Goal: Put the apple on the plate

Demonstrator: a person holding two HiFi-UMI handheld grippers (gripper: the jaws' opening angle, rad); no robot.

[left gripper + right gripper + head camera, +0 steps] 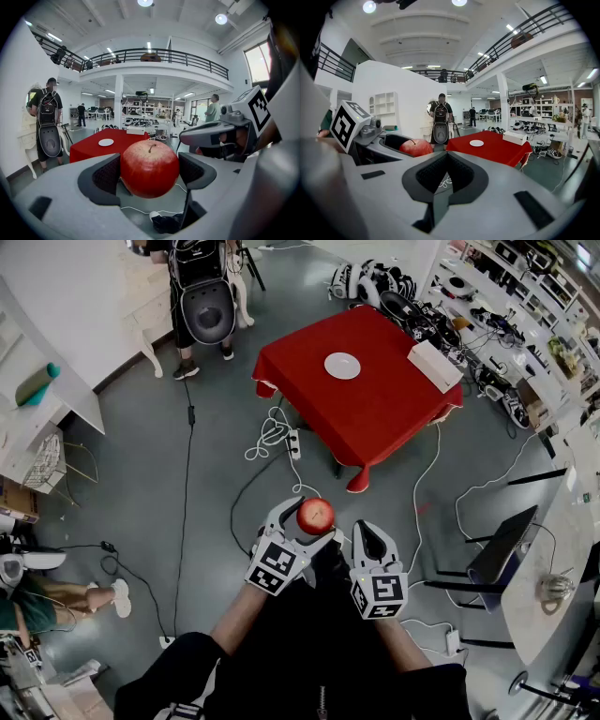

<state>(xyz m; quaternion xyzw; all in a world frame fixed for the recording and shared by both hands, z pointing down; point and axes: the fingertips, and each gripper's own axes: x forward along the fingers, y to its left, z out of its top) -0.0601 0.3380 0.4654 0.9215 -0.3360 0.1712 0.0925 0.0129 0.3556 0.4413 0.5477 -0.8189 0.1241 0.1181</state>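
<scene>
Red apple point(150, 168), gripped by the left hand-held gripper point(151, 174) while the right hand-held gripper point(446, 174) is closed and empty, should travel level to the plate point(342, 366) near the table's point(384, 418) left edge.

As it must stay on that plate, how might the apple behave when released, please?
The apple is round and glossy, so it may roll on the flat plate unless set on its base. It shows no dent between the jaws of the left gripper, so it is probably firm; a drop might still bruise it.
</scene>
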